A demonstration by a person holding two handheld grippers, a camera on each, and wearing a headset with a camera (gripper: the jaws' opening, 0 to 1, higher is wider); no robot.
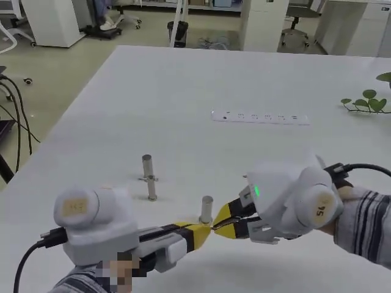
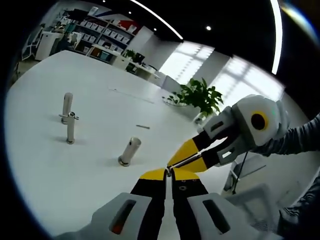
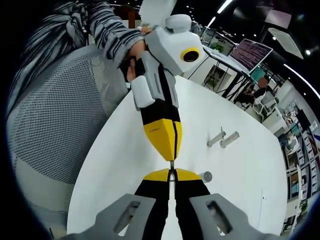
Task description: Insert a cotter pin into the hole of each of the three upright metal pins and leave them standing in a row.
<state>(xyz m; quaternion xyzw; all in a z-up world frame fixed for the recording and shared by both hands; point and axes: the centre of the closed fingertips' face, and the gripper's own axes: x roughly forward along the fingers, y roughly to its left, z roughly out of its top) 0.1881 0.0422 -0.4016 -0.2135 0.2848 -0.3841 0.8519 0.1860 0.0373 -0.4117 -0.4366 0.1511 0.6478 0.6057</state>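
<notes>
Handover of the cotter pin (image 3: pixel 171 167) looks underway, left gripper (image 1: pixel 201 233) and right gripper (image 1: pixel 223 223) both clamped on it tip to tip beside the nearest metal pin (image 1: pixel 206 209) (seemingly unpinned), whose hole it must next meet squarely.

I'm looking at an open-plan office, I'd say: a long white table (image 1: pixel 183 91) with a power strip (image 1: pixel 259 117) on it, swivel chairs (image 1: pixel 297 21) beyond, shelving (image 2: pixel 100 30) stocked with boxes along one wall, a potted plant (image 2: pixel 200 96), a lit monitor (image 3: pixel 256 52) and ceiling light strips (image 2: pixel 155 19)
</notes>
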